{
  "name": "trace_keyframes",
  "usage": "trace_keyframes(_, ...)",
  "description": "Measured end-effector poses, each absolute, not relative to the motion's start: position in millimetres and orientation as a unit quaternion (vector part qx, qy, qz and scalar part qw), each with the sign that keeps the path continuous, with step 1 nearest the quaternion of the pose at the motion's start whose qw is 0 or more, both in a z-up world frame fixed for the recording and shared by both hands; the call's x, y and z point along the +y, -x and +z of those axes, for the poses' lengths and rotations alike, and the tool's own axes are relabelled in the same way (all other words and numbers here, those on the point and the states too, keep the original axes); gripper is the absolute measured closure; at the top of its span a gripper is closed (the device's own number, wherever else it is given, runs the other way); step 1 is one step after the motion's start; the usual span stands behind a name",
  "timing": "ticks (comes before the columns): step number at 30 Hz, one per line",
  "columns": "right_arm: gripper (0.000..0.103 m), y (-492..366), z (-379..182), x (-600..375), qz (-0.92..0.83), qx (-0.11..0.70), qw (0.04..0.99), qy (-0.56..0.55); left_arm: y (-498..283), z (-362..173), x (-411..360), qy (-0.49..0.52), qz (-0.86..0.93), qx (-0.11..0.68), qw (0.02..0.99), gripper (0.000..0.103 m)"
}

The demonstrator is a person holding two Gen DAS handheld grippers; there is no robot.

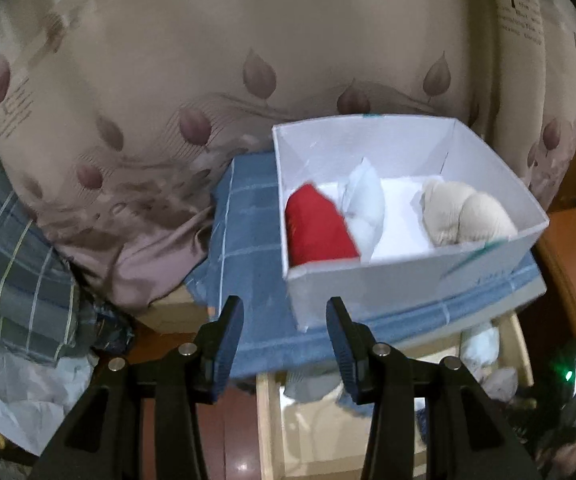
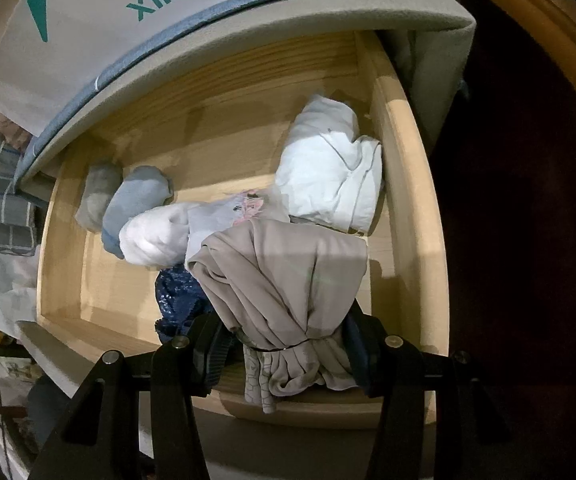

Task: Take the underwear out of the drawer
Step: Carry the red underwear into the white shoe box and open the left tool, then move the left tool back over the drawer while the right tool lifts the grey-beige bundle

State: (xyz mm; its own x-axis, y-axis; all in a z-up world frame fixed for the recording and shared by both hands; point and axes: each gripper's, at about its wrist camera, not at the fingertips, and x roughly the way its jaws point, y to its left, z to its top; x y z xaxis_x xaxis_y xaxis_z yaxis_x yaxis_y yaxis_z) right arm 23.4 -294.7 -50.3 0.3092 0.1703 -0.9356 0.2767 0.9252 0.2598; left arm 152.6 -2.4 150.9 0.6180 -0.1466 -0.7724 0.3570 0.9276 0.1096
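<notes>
In the right wrist view a wooden drawer (image 2: 407, 184) stands pulled out, with rolled and folded underwear in it. My right gripper (image 2: 284, 340) is shut on a bunched beige garment (image 2: 284, 272) that hangs over the drawer's front. Behind it lie a white folded piece (image 2: 331, 168), a white roll (image 2: 156, 236), blue-grey rolls (image 2: 136, 200) and a dark blue sequined piece (image 2: 180, 300). In the left wrist view my left gripper (image 1: 284, 302) is open and empty, just in front of a white box (image 1: 367, 280). The box holds a red roll (image 1: 315, 228), a white piece (image 1: 363, 204) and a beige roll (image 1: 463, 212).
The white box stands on a blue checked cloth (image 1: 248, 240) that covers the cabinet top above the drawer. A floral quilt (image 1: 208, 80) rises behind it and plaid bedding (image 1: 12, 260) lies at the left. Dark wooden furniture (image 2: 527, 200) borders the drawer's right side.
</notes>
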Motion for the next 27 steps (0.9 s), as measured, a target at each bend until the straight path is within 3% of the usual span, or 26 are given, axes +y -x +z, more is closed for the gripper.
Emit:
trace_keyframes(11, 0.056, -23.4, -50.0, -290.5, -0.041, 0.586, 0.788, -0.185, -111.6, 62.2, 20.5, -0.084, -0.119, 0.482, 0.864, 0.059)
trace_keyframes(27, 0.056, -23.4, -45.2, -284.3, -0.052, 0.580, 0.796, -0.167, -77.2, -14.6, 5.2, -0.069, -0.093, 0.529, 0.841, 0.059)
